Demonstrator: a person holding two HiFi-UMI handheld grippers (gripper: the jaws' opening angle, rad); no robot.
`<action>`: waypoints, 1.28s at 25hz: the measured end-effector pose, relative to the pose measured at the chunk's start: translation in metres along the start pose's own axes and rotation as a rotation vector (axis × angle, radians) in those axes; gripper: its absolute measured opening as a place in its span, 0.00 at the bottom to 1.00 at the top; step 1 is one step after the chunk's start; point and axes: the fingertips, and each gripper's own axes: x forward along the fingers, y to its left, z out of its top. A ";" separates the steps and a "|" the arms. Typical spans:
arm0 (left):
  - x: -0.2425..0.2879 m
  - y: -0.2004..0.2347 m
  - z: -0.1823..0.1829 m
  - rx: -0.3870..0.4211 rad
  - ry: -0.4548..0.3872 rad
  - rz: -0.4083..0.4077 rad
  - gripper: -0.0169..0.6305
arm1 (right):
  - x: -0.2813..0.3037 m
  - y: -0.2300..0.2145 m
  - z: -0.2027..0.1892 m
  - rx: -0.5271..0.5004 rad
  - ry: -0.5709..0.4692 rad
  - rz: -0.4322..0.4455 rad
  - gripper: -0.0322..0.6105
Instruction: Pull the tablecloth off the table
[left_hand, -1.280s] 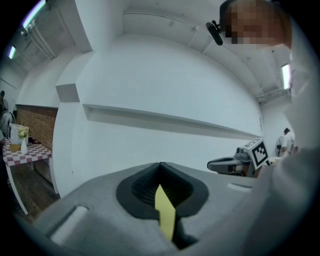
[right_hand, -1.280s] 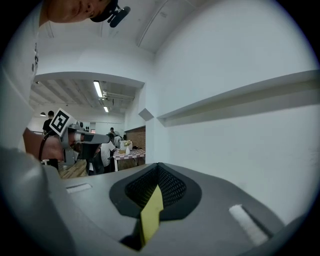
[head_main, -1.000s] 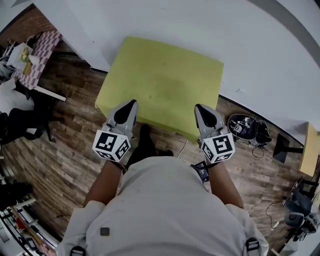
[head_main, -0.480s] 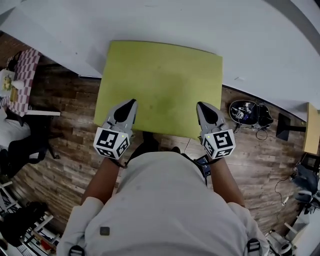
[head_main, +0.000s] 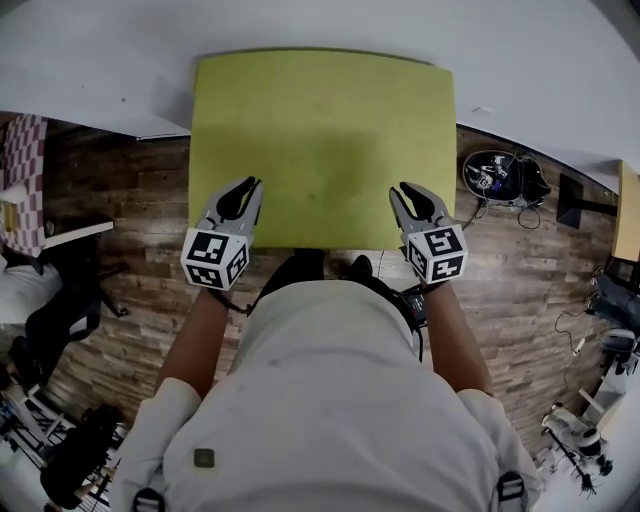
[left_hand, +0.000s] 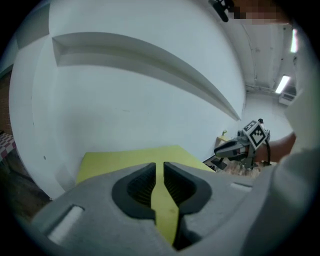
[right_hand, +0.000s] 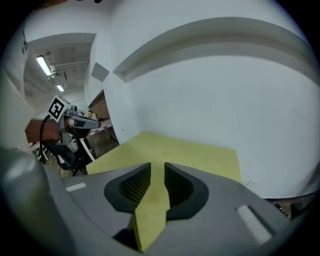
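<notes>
A yellow-green tablecloth (head_main: 320, 130) covers a small table that stands against a white wall. My left gripper (head_main: 245, 188) hovers over the cloth's near left edge, and my right gripper (head_main: 411, 190) over the near right edge. Both sets of jaws have just been opening and stand a narrow gap apart, with nothing between them. In the left gripper view the cloth (left_hand: 125, 157) shows through the gap of the left gripper (left_hand: 159, 169), and the right gripper (left_hand: 235, 146) is off to the side. The right gripper view shows the cloth (right_hand: 195, 150) past the right gripper (right_hand: 157, 170).
The floor (head_main: 120, 200) is wood planks. A black bundle of cables and gear (head_main: 497, 175) lies right of the table. A checked-cloth table (head_main: 25, 165) and a dark chair (head_main: 60, 310) stand at the left. The person's shoes (head_main: 352, 267) are at the table's near edge.
Both grippers have come down and forward to the cloth's near edge. Their jaws, shut before, now stand slightly apart. The table now sits square in the head view.
</notes>
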 end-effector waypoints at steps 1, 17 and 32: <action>0.004 0.006 -0.008 -0.019 0.020 -0.011 0.12 | 0.006 -0.002 -0.010 0.008 0.029 -0.005 0.23; 0.052 0.081 -0.155 -0.096 0.378 -0.031 0.37 | 0.070 -0.034 -0.169 0.127 0.470 -0.027 0.55; 0.071 0.089 -0.246 -0.112 0.626 0.012 0.46 | 0.092 -0.032 -0.228 0.067 0.667 -0.040 0.69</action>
